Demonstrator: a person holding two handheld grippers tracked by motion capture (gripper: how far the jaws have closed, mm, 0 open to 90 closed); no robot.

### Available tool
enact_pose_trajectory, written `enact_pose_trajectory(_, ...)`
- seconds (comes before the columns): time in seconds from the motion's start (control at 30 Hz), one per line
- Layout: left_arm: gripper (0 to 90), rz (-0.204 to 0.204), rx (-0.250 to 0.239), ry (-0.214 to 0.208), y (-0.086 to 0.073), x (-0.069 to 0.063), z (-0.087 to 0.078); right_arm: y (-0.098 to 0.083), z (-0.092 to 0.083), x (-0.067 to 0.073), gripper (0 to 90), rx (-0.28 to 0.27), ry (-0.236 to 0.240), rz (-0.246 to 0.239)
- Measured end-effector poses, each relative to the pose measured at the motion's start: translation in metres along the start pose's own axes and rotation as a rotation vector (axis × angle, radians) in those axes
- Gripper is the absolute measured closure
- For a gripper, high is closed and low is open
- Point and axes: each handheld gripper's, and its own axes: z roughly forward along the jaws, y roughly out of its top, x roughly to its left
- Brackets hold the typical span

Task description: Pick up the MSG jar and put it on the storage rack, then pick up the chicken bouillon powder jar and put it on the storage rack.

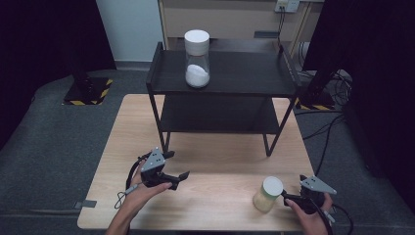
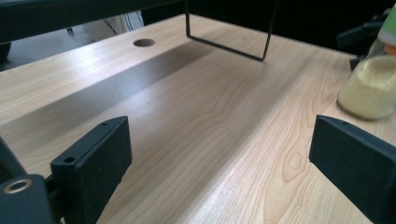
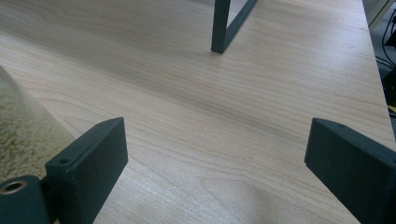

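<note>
A clear jar of white powder [image 1: 197, 61] with a white lid stands on the top level of a black two-tier shelf [image 1: 244, 73] at the back of the wooden table [image 1: 215, 196]. A second jar of yellowish grains [image 1: 267, 194] with a pale lid stands on the table at the front right. My right gripper [image 1: 293, 190] is just right of it, open, and the jar [image 3: 21, 126] lies outside its left jaw. At the front left, my left gripper [image 1: 177, 165] is held low over the table, open with nothing between its jaws, and the yellowish jar [image 2: 369, 88] shows far off to its right.
The shelf's thin black legs [image 2: 229, 46] stand on the table behind both grippers, one leg [image 3: 224, 28] ahead of the right one. A round cable hole [image 2: 144, 42] sits in the tabletop. Grey carpet, black stands and cables surround the table.
</note>
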Motion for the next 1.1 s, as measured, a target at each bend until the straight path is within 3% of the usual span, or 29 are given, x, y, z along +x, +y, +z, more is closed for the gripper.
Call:
enact_pose_trajectory(0.1,4.6,-0.03,-0.012,0.002,-0.009,0.0,-0.002,0.0,0.0,0.001,6.5,0.002,0.004,-0.008)
enact_pose_trajectory(0.27,4.7,-0.003,-0.005,0.022,-0.011,-0.007,-0.002,0.0,-0.003,0.002,6.4,-0.01,0.005,-0.003)
enact_pose_trajectory(0.6,4.6,-0.006,0.004,0.016,-0.013,-0.006,-0.001,0.002,-0.003,0.004,6.4,-0.01,0.021,-0.013)
enact_pose_trajectory(1.1,4.1,-0.016,-0.006,0.03,-0.016,-0.001,-0.006,0.002,-0.018,-0.015,5.4,-0.043,0.05,-0.022)
